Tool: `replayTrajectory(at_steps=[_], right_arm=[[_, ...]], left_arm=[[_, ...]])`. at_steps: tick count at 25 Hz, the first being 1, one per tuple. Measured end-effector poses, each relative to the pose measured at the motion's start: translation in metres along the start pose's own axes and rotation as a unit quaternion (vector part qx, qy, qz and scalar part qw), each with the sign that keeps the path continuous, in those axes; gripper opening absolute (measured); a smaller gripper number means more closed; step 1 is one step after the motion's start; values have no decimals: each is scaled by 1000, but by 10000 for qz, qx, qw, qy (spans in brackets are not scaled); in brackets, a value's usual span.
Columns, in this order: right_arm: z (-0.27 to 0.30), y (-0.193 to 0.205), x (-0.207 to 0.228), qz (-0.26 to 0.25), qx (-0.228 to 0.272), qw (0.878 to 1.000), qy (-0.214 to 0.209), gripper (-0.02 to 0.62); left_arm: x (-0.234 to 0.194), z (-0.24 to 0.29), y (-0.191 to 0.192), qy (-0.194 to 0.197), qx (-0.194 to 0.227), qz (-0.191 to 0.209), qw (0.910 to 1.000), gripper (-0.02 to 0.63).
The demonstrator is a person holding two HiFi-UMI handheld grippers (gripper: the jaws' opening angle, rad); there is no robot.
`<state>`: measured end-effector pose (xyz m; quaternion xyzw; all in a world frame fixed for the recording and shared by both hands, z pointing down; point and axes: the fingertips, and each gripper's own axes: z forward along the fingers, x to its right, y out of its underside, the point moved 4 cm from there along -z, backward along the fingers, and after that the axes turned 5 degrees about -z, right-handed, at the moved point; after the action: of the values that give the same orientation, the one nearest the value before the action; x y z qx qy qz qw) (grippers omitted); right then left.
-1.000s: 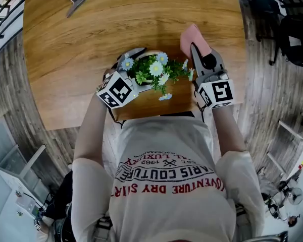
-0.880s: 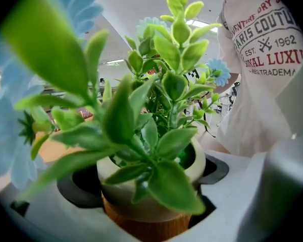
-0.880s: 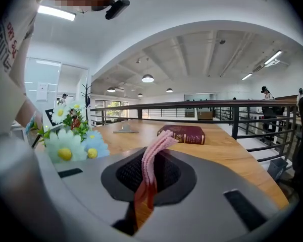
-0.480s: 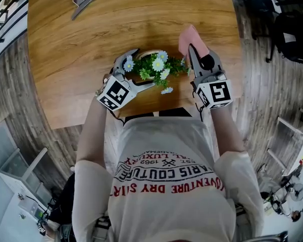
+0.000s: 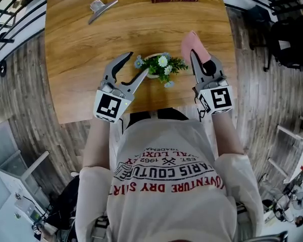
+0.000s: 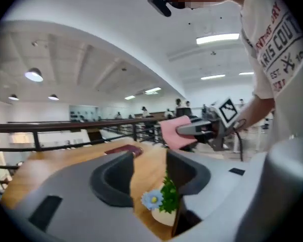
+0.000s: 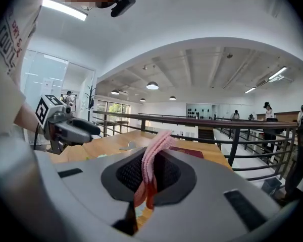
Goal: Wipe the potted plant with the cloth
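L gripper [image 5: 139, 63] no longer sits round the potted plant [image 5: 161, 65]. It's up off the pot & back toward the person. Its jaws have just been closing, now approx half wide, nothing pinched; the plant shows low in the gap, beyond the pads. Plant's in the same spot on the table [image 5: 81, 49], near the front edge, btwn the 2 grippers. R gripper [image 5: 195, 54] is higher too, clamped on the pink cloth [image 5: 191, 40], just right of the leaves.

Potted plant [image 6: 164, 203] low at centre; beyond, right hand-held gripper [image 6: 181, 130] with pink cloth [image 6: 169, 135].
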<state>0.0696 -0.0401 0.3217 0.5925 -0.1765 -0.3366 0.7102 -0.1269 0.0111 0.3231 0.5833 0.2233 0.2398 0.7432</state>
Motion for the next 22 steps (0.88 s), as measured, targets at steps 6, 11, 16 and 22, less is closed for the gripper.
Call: replayTrajectory(at_steps=[6, 11, 16, 22], right_arm=[[-5, -29, -4, 28, 327, 9994, 70, 40], [-7, -49, -8, -81, 601, 9982, 8, 40], [-6, -62, -6, -301, 798, 9964, -21, 40], [-6, -65, -6, -356, 778, 9963, -93, 38]], left_arm=[[-24, -25, -36, -1203, 414, 104, 9918, 23], [-36, -45, -58, -1797, 516, -174, 9822, 18], [-37, -54, -73, -2062, 625, 136, 9764, 18], [-34, -56, -75, -2056, 545, 174, 9770, 18]])
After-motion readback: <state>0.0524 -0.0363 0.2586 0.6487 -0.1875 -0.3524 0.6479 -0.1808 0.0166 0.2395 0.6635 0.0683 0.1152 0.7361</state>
